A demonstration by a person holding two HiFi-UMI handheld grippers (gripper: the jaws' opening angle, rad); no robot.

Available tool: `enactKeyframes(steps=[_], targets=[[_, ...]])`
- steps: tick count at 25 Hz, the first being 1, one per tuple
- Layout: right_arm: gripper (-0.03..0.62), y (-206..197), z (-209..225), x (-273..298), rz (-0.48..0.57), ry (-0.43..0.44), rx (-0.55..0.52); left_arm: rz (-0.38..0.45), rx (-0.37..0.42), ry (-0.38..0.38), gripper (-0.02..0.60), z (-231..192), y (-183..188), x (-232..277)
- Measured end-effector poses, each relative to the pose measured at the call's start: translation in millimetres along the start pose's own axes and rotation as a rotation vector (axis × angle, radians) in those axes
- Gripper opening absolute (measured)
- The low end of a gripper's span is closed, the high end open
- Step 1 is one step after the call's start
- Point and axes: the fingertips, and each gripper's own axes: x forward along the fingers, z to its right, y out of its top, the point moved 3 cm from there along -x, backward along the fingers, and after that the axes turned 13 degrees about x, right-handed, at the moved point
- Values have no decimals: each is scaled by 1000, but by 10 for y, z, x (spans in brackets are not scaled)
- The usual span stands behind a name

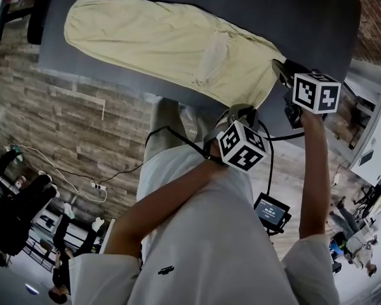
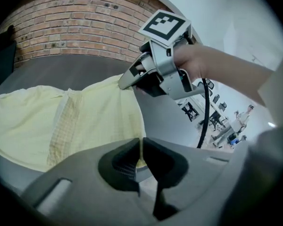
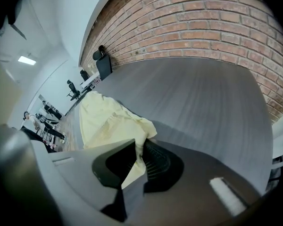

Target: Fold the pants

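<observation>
Pale yellow pants (image 1: 171, 40) lie spread on the dark grey table (image 1: 305, 11), legs to the left, waist end at the right. My left gripper (image 1: 241, 108) holds the near waist corner; in the left gripper view its jaws (image 2: 140, 157) are shut on a fold of yellow cloth (image 2: 85, 117). My right gripper (image 1: 279, 67) grips the far waist corner, and its jaws (image 3: 137, 166) are shut on the pants' edge (image 3: 108, 121), which is lifted off the table. The right gripper (image 2: 123, 83) also shows in the left gripper view, pinching the cloth's edge.
A brick wall (image 3: 203, 27) runs behind the table (image 3: 203, 107), with a black chair (image 3: 104, 65) at its far end. A small screen device (image 1: 271, 211) and cables (image 1: 95, 184) lie on the wood-pattern floor. People stand in the background at the left (image 1: 13, 208).
</observation>
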Motion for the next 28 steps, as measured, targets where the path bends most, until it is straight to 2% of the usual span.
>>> enactKeyframes(steps=[8, 15, 28], targets=[[44, -39, -42, -318, 29, -22, 26, 79, -29, -54, 28, 117, 146, -335], [44, 118, -225, -446, 67, -10, 43, 144, -77, -78, 28, -12, 222, -618], [43, 470, -855, -280, 66, 43, 9, 207, -134, -20, 28, -642, 176, -1190]])
